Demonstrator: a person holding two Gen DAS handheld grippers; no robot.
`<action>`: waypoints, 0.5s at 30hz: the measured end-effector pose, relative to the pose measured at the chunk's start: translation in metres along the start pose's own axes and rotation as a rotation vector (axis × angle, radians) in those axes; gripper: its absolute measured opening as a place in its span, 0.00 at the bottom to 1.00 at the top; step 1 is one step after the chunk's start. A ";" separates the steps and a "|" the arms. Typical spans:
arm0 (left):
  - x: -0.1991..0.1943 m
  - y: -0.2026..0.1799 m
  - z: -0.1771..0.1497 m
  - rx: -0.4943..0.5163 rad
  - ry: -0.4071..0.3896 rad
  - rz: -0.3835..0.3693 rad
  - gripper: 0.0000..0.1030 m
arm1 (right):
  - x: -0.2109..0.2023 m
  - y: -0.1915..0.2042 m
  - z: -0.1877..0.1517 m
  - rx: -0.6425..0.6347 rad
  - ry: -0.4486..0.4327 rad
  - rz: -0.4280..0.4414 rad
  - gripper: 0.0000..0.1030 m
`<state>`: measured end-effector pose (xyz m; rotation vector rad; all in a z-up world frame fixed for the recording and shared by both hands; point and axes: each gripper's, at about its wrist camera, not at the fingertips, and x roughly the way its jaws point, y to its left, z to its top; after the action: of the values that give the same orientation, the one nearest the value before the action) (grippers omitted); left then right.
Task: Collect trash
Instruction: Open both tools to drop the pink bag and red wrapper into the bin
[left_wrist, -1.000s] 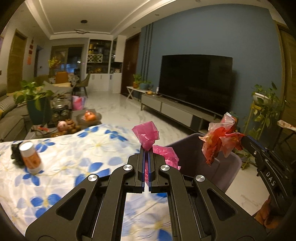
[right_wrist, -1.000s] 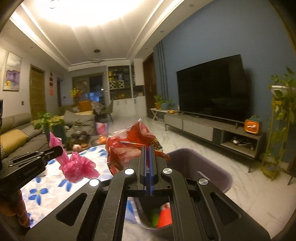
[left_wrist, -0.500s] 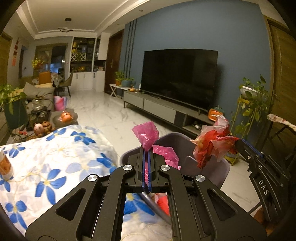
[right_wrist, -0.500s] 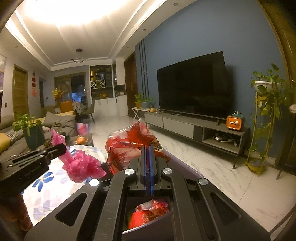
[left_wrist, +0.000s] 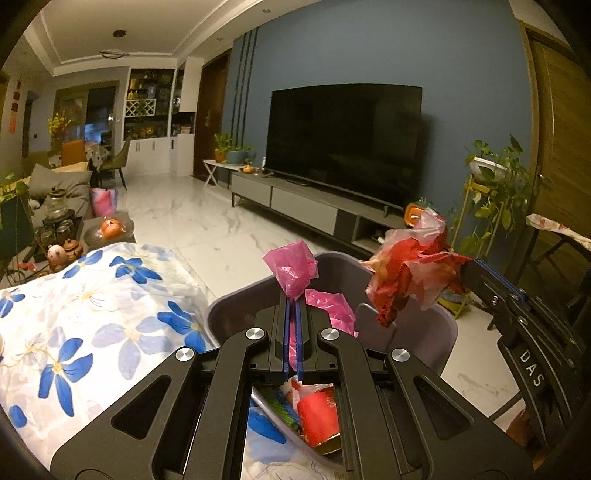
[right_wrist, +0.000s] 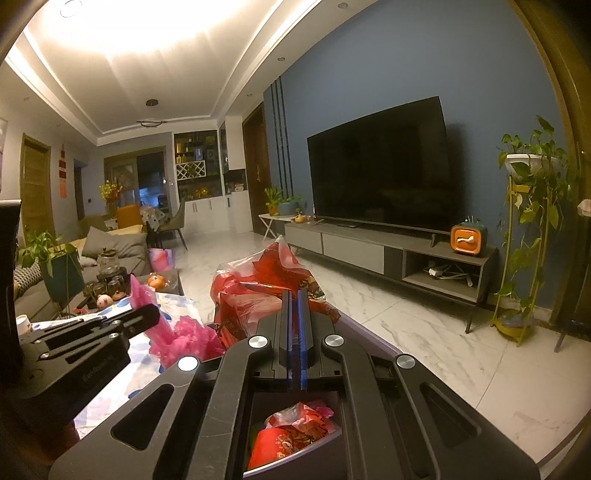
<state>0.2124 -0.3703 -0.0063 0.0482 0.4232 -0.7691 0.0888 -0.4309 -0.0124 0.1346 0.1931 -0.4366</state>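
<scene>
Under both grippers, bin (left_wrist: 424, 325) mostly hidden by black frames; only rim and red wrappers (right_wrist: 295, 432) inside visible through gaps. Left gripper (left_wrist: 293, 295) pinched tight on pink bag (left_wrist: 291, 266), held above bin. Right gripper (right_wrist: 293, 295) pinched tight on red bag (right_wrist: 266, 284), also above bin, bags near each other. Flowered cloth (left_wrist: 92, 314) left of bin, cut off by frame. TV (left_wrist: 343, 144) on blue wall behind; plant (right_wrist: 532, 206) at right.
</scene>
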 end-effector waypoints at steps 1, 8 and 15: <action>0.001 0.000 0.000 0.001 0.001 0.000 0.02 | 0.002 -0.002 0.000 0.001 0.002 0.002 0.03; 0.009 -0.001 -0.003 0.005 0.009 -0.020 0.02 | 0.004 -0.001 0.000 0.004 0.010 0.006 0.03; 0.014 0.005 -0.006 0.010 0.020 -0.039 0.35 | 0.009 0.001 -0.001 0.020 0.022 0.008 0.04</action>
<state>0.2227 -0.3743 -0.0176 0.0569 0.4409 -0.8099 0.0968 -0.4334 -0.0155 0.1600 0.2099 -0.4293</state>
